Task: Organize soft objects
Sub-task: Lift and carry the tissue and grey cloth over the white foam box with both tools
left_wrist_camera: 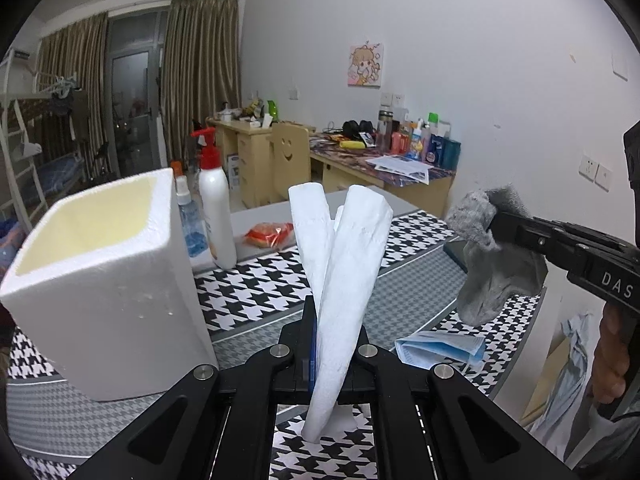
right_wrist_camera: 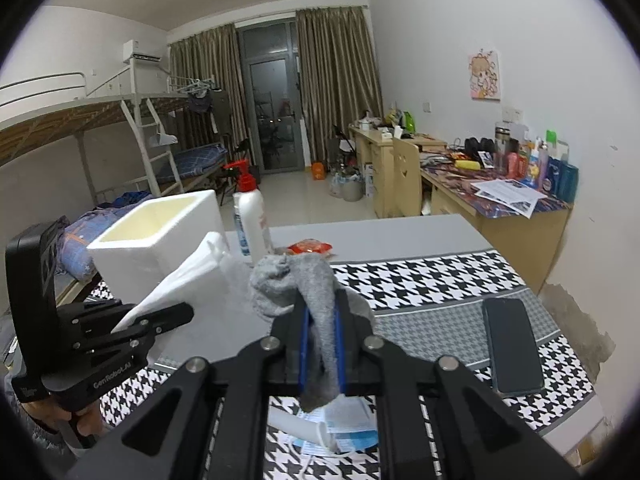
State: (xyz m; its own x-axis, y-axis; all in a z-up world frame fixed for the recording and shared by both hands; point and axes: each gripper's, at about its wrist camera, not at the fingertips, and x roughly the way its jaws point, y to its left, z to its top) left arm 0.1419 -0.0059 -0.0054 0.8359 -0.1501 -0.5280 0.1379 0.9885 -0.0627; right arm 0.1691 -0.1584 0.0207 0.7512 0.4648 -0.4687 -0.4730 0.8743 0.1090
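My left gripper (left_wrist_camera: 334, 320) is shut on a white folded cloth (left_wrist_camera: 344, 264) and holds it upright above the table, just right of a white foam box (left_wrist_camera: 104, 280). My right gripper (right_wrist_camera: 322, 316) is shut on a grey sock (right_wrist_camera: 304, 284), held in the air; it shows at the right of the left wrist view (left_wrist_camera: 492, 256). The white cloth (right_wrist_camera: 188, 280) and left gripper (right_wrist_camera: 160, 320) show at the left of the right wrist view, in front of the foam box (right_wrist_camera: 160, 232). A blue face mask (left_wrist_camera: 440, 350) lies on the houndstooth mat (left_wrist_camera: 256, 280), also below my right gripper (right_wrist_camera: 348, 428).
A white spray bottle with red trigger (left_wrist_camera: 214, 208) and a small clear bottle (left_wrist_camera: 188, 220) stand behind the box. A red snack packet (left_wrist_camera: 270, 234) lies on the grey tabletop. A black phone (right_wrist_camera: 512, 348) lies on the mat at right. Desks line the wall.
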